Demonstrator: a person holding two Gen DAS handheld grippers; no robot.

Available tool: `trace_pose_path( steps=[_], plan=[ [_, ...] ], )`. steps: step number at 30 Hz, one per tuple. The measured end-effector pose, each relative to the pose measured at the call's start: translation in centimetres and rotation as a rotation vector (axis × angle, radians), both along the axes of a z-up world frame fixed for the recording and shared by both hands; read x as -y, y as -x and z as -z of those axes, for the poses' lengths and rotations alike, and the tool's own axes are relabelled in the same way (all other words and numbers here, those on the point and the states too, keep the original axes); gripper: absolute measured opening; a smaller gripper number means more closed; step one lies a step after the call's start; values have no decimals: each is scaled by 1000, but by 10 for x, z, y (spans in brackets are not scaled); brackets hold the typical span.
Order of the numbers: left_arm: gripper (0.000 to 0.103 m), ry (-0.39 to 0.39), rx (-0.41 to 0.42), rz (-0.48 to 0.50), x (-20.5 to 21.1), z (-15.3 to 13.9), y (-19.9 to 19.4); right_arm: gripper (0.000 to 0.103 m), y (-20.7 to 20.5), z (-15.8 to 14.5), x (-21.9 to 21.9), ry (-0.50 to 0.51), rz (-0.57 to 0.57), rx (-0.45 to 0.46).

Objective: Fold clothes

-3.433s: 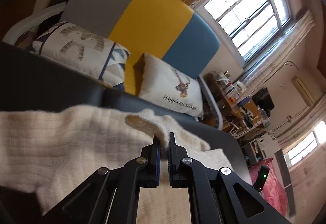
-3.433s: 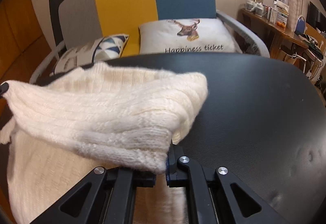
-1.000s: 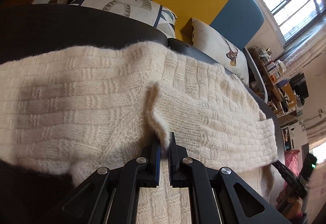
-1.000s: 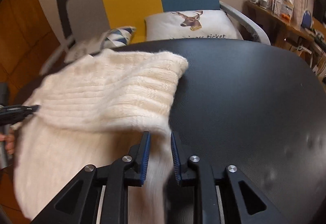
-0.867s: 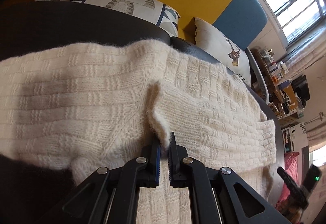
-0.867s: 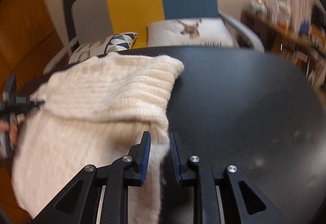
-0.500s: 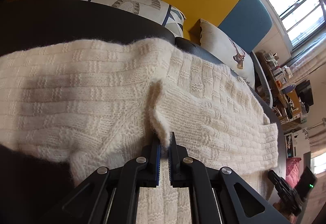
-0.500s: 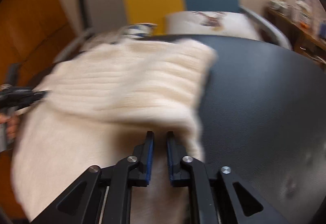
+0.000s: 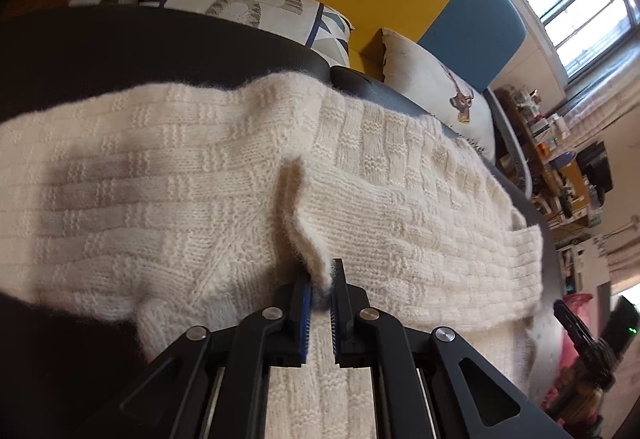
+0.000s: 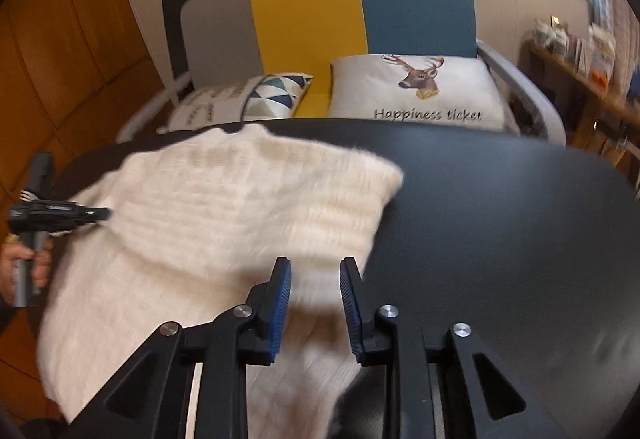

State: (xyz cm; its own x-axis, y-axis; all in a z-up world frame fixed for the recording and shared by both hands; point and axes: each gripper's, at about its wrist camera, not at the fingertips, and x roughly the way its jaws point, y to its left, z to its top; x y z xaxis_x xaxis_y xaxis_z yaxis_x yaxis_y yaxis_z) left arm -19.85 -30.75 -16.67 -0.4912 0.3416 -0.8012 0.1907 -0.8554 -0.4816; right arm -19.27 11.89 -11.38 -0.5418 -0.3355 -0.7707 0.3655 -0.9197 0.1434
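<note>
The black table carries the whole job, its dark top giving a flat bed wide enough for a garment to be spread and doubled over; behind it stands a grey, yellow and blue sofa with a deer cushion and a patterned cushion, well clear of the work. On the left part of the table lies the cream knitted sweater, one part already laid back over the rest so that a doubled band runs across it, while the lower length hangs toward the near edge; that arrangement reads as a fold made and now being settled. The left hand-held gripper is pinched narrow on a raised tuft of the sweater's folded edge, seemingly to pin that end in place and keep the layer from sliding while the other end is dealt with; in the right wrist view it shows at the far left, held by a hand at the sweater's side. The right hand-held gripper sits over the near right edge of the fold with its jaws opening; knit shows behind and between the blue pads, but they do not appear to press on it, so I judge this end is being let go. The picture here is blurred, so fine contact is hard to tell.
</note>
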Motion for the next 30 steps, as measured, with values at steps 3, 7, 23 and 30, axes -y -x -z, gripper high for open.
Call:
trace_pose_path(
  steps=[3, 7, 23, 30],
  plan=[
    [7, 34, -10, 15, -1, -4, 3, 25, 31, 6, 5, -93, 36, 11],
    [7, 157, -32, 57, -11, -14, 5, 25, 76, 16, -4, -30, 83, 98],
    [21, 97, -220, 427, -152, -77, 31, 4, 123, 40, -6, -98, 9, 200],
    [20, 97, -91, 609, -270, -29, 80, 4, 122, 40, -11, -99, -8, 184]
  ],
)
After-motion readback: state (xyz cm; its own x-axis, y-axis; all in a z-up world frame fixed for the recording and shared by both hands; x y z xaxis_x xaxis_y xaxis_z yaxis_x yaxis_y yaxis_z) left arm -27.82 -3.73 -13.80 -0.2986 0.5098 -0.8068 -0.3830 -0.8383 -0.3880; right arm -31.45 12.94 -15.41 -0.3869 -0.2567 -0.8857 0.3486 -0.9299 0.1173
